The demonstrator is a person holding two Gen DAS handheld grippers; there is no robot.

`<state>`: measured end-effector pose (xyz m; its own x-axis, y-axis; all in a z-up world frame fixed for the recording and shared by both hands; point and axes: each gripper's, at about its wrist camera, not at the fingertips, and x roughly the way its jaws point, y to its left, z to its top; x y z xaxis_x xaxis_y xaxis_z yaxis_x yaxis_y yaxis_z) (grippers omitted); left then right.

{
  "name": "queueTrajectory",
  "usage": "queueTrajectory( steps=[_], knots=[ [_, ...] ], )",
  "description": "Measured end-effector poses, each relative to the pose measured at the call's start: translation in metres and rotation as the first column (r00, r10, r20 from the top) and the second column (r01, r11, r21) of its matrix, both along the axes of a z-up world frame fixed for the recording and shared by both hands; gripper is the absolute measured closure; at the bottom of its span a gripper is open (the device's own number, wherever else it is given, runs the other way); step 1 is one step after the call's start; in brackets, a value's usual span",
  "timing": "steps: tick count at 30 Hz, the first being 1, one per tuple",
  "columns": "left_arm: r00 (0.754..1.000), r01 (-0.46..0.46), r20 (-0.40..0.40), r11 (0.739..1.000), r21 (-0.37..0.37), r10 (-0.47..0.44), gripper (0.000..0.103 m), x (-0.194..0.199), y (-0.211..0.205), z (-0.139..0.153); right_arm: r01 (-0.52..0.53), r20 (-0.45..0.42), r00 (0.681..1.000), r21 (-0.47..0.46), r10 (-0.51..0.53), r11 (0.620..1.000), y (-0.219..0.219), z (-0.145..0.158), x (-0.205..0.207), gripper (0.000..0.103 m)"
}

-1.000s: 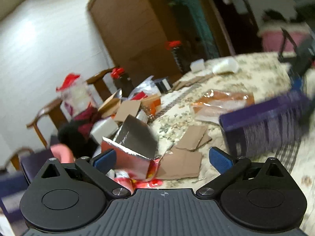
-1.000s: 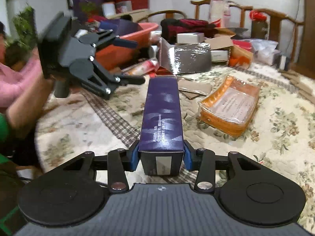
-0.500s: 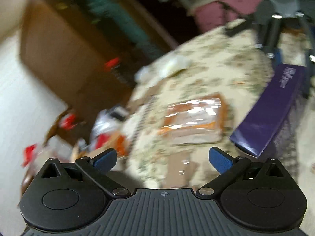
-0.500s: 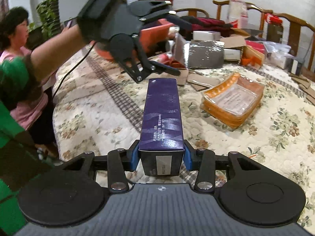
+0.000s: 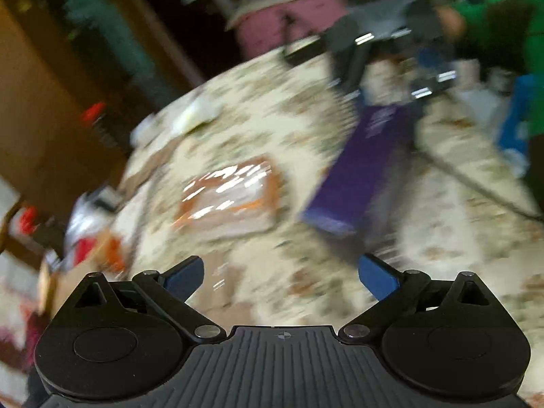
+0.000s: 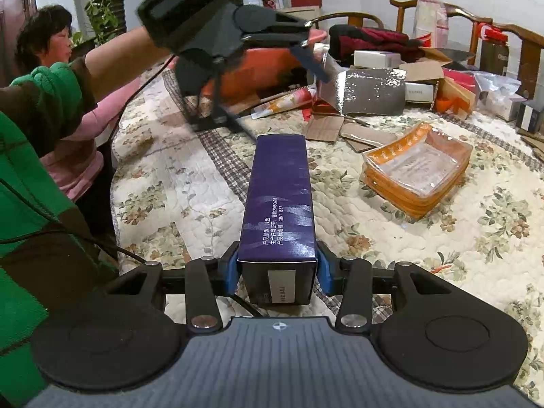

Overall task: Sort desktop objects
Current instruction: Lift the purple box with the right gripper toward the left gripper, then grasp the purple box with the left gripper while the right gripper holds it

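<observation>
Purple box (image 6: pixel 277 200) long axis forward | right gripper (image 6: pixel 277 268) jaws clamped on it | left gripper (image 5: pixel 282 273) jaws apart

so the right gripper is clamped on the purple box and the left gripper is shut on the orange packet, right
Not quite. The left gripper is open and holds nothing; the left wrist view shows its fingers spread, with the orange packet lying on the table ahead of them. The right gripper is indeed clamped on the purple box.

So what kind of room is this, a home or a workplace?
Probably a home dining or living room: a floral quilted tablecloth covers the table, carved wooden armchairs stand around it, and a leafy potted plant sits behind.
</observation>
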<state>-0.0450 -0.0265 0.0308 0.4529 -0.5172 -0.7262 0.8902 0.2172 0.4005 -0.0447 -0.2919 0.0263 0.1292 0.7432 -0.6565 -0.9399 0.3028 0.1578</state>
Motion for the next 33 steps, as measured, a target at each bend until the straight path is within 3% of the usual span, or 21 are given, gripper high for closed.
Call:
queueTrajectory(
  steps=[6,9,12,16,21,25,29,33],
  knots=[
    [0.990,0.095,-0.101,0.995,-0.005,-0.095,0.002,0.011,-0.026,-0.014,0.003,-0.012,1.000,-0.003,-0.003,1.000,0.003,-0.002,0.001,0.053],
    [0.981,0.116,-0.156,0.993,0.019,-0.112,0.010,0.016,-0.036,-0.025,0.006,-0.005,1.000,-0.020,-0.006,1.000,0.006,-0.003,0.000,0.053],
    [0.974,0.088,-0.211,0.996,0.028,-0.080,0.028,0.019,-0.039,-0.034,0.024,0.004,1.000,-0.027,-0.024,0.999,0.007,-0.006,0.000,0.053],
    [0.975,-0.054,-0.219,0.998,-0.031,0.045,0.030,0.017,-0.033,-0.036,0.131,-0.015,0.991,0.002,-0.131,0.991,0.004,-0.012,0.006,0.047],
    [0.935,-0.298,-0.232,0.950,-0.097,0.269,0.031,0.009,-0.031,-0.037,0.286,0.006,0.958,0.069,-0.287,0.956,0.006,-0.014,-0.002,0.043],
    [0.880,-0.459,-0.209,0.877,-0.140,0.427,0.030,-0.004,-0.030,-0.035,0.347,0.100,0.930,0.077,-0.354,0.935,0.019,-0.012,-0.020,0.043],
    [0.870,-0.491,-0.152,0.851,-0.186,0.469,0.027,-0.015,-0.027,-0.026,0.392,0.111,0.909,0.104,-0.402,0.914,0.025,-0.006,-0.028,0.043],
    [0.860,-0.510,-0.159,0.835,-0.208,0.486,0.026,-0.011,-0.028,-0.026,0.423,0.124,0.895,0.072,-0.429,0.903,0.033,-0.008,-0.028,0.044]
  ],
)
